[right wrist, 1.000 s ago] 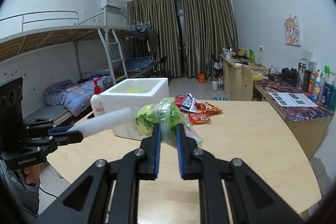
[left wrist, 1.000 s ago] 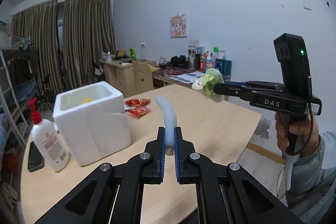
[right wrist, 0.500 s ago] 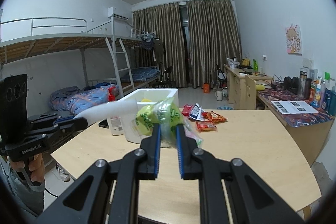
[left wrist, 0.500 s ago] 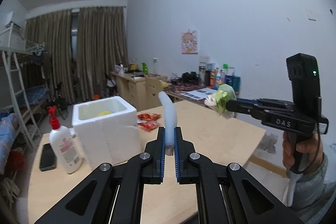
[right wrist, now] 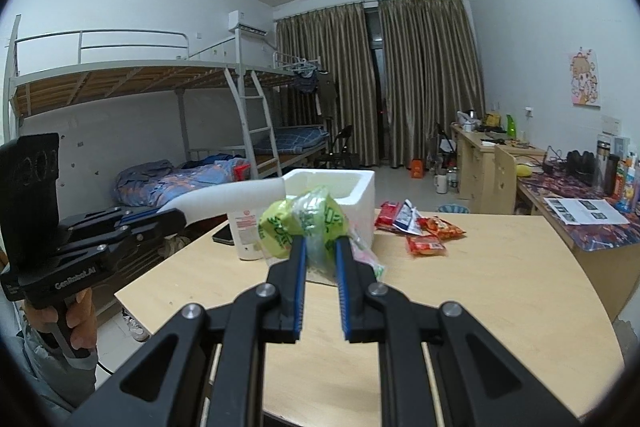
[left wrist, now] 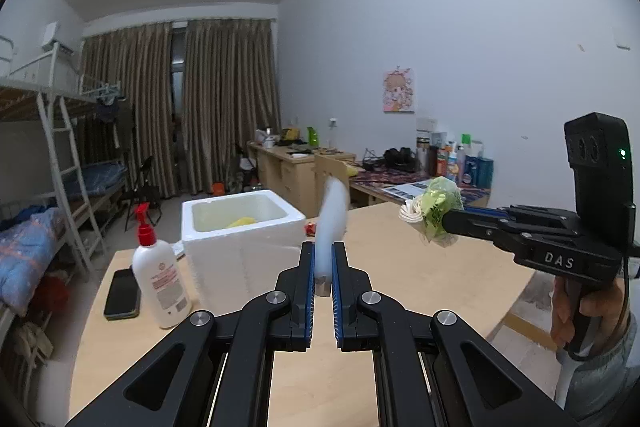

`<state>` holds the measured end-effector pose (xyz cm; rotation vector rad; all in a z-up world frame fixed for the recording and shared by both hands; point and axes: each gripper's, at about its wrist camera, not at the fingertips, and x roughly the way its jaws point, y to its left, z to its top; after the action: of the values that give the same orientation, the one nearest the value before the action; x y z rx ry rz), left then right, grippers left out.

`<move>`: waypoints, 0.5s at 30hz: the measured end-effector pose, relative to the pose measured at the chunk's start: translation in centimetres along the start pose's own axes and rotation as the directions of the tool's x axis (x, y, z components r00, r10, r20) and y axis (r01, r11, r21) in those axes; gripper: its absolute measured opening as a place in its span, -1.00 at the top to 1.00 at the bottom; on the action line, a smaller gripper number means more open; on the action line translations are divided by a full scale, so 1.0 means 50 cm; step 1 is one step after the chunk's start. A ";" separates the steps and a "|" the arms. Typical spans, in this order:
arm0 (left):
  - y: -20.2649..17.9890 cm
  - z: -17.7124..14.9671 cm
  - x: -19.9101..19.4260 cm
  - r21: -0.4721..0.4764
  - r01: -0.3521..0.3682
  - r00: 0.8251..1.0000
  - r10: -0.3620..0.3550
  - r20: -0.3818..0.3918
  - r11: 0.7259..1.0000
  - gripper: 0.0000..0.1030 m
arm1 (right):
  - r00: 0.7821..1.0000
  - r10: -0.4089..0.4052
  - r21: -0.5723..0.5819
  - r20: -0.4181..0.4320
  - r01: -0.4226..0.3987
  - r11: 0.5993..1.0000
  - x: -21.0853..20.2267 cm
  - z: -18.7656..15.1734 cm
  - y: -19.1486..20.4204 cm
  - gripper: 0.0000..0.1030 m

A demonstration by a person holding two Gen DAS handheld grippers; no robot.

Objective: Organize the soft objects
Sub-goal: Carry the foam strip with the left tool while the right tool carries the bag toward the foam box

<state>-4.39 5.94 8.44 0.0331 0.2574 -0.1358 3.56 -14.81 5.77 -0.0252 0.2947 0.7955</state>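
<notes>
My left gripper (left wrist: 322, 251) is shut on a white foam strip (left wrist: 331, 223) that stands up from its jaws above the wooden table (left wrist: 420, 275). In the right wrist view that strip (right wrist: 236, 195) sticks out to the right of the left gripper (right wrist: 176, 219). My right gripper (right wrist: 320, 243) is shut on a green plastic bag (right wrist: 304, 223), held in the air; it shows at the right of the left wrist view as the bag (left wrist: 438, 211) on the right gripper (left wrist: 446, 221). A white foam box (left wrist: 240, 231) stands open on the table with something yellow inside.
A white pump bottle (left wrist: 160, 279) with a red top and a dark phone (left wrist: 122, 294) lie left of the box. Red snack packets (right wrist: 420, 231) lie beyond the box (right wrist: 344, 195). A bunk bed (right wrist: 168, 131), desks (right wrist: 500, 155) and curtains fill the room behind.
The left gripper has risen and tilted up, so the box, bottle and table sit lower in its view. The foam strip now looks blurred. The right gripper has barely moved.
</notes>
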 end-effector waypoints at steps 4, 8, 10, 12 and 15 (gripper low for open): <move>0.023 0.003 0.007 -0.041 -0.014 1.000 0.013 -0.016 0.999 0.85 | 1.000 0.021 -0.006 -0.003 -0.021 1.000 0.013 0.004 0.007 0.66; 0.039 0.003 0.013 -0.058 -0.038 0.999 0.037 -0.020 0.998 0.85 | 0.999 0.037 -0.015 -0.012 -0.038 0.999 0.029 0.008 0.018 0.66; 0.046 0.002 0.016 -0.061 -0.043 0.999 0.042 -0.024 0.997 0.85 | 0.999 0.044 -0.015 -0.018 -0.045 0.999 0.038 0.010 0.021 0.66; 0.055 0.001 0.021 -0.064 -0.039 0.999 0.037 -0.029 0.997 0.85 | 0.998 0.050 -0.017 -0.026 -0.051 0.999 0.051 0.014 0.024 0.66; 0.067 0.004 0.029 -0.076 -0.042 0.999 0.039 -0.035 0.996 0.85 | 0.997 0.059 -0.021 -0.039 -0.060 0.998 0.066 0.020 0.029 0.66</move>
<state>-2.49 9.08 8.31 -0.0357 0.2955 -0.0850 4.95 -11.38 5.96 -0.0524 0.3237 0.8583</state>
